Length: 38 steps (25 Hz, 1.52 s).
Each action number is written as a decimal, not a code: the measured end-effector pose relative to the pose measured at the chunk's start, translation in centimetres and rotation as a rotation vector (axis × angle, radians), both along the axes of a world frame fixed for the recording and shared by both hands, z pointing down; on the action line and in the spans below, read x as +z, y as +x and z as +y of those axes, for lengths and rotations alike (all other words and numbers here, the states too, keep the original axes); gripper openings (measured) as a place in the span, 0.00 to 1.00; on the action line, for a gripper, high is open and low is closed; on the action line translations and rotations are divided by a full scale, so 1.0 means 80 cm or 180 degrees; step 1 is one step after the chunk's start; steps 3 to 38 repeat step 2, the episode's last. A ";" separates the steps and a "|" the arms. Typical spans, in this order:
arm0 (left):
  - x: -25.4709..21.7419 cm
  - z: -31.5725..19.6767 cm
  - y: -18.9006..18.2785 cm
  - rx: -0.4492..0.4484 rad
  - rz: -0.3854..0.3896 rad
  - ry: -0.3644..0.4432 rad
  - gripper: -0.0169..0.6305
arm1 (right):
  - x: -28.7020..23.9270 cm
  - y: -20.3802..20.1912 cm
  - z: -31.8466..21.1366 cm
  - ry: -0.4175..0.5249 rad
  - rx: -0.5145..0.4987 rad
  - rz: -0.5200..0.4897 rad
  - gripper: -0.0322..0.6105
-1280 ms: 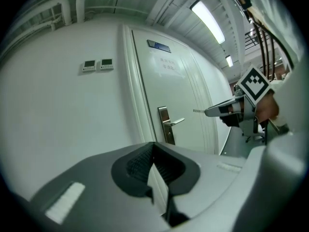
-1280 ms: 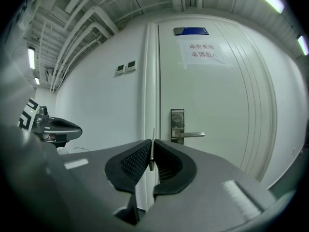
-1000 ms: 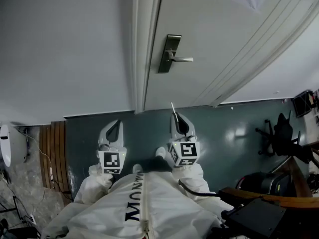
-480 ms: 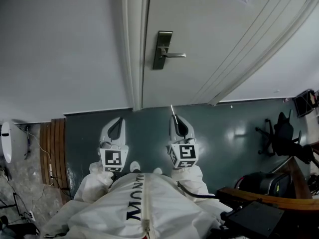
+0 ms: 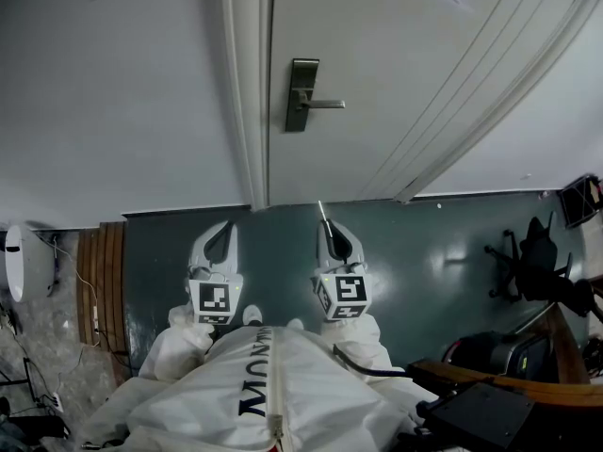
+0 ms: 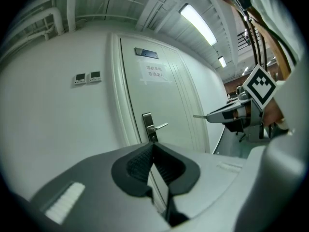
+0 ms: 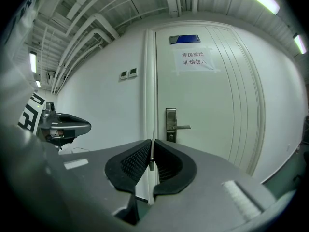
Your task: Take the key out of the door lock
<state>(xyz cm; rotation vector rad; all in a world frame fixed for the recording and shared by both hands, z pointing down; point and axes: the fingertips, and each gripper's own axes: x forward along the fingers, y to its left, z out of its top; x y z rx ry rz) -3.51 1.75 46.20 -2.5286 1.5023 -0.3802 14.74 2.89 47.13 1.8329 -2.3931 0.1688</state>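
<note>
Key (image 5: 322, 209) is out of the door lock (image 5: 301, 95), pinched in the closed right gripper (image 5: 328, 226). The blade sticks past the tips, long axis pointing at the door (image 5: 396, 83). Lock sits ahead, well apart, by the door's left edge. Left gripper (image 5: 224, 229) closed on nothing, beside the right, no nearer the lock. Extraction looks done.

paper sign (image 7: 193, 61) on door (image 7: 212, 105): 库房重地 / 非请勿入 | white suit (image 5: 311, 394): lettering beside zip (upside down, unclear)
</note>
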 end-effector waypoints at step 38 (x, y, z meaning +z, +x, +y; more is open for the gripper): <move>0.000 0.001 0.003 -0.0007 0.0005 -0.0003 0.03 | -0.001 0.003 0.001 0.0006 -0.0005 -0.0002 0.09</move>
